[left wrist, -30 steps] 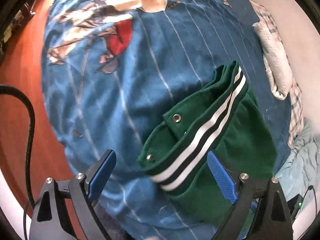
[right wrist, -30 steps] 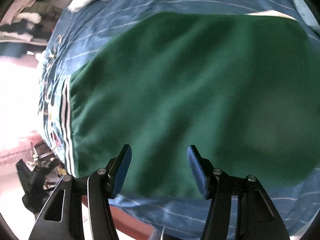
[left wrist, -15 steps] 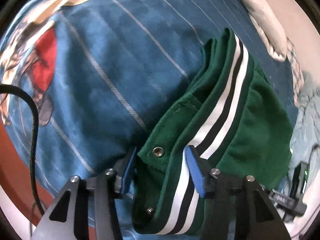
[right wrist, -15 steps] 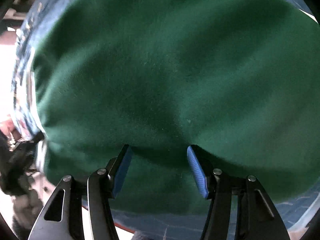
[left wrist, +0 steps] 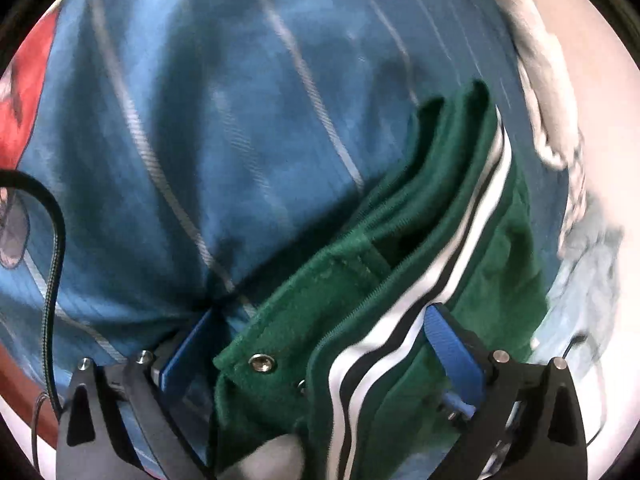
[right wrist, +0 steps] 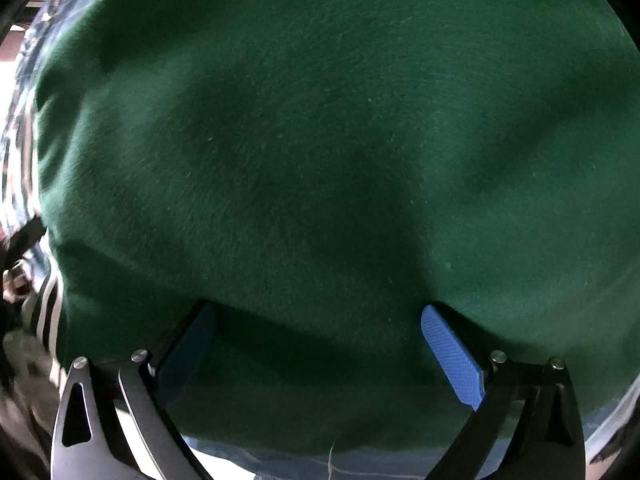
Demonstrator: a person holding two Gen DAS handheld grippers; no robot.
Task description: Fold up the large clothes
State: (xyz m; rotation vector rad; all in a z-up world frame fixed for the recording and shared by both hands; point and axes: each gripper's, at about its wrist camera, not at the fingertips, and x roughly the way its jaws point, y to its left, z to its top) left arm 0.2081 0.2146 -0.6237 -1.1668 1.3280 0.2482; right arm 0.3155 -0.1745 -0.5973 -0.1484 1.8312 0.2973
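We hold the left gripper (left wrist: 320, 344) with jaws just opened wide astride the green jacket's (left wrist: 452, 240) striped hem, gripping nothing. The right gripper (right wrist: 320, 340), jaws likewise just opened and empty, presses on the jacket's plain panel; the hem runs away from the left jaws.

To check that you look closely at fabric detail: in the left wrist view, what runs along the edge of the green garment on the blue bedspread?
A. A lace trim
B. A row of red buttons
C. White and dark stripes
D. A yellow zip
C: the green garment carries a band of white and dark stripes along its edge, over the blue bedspread.
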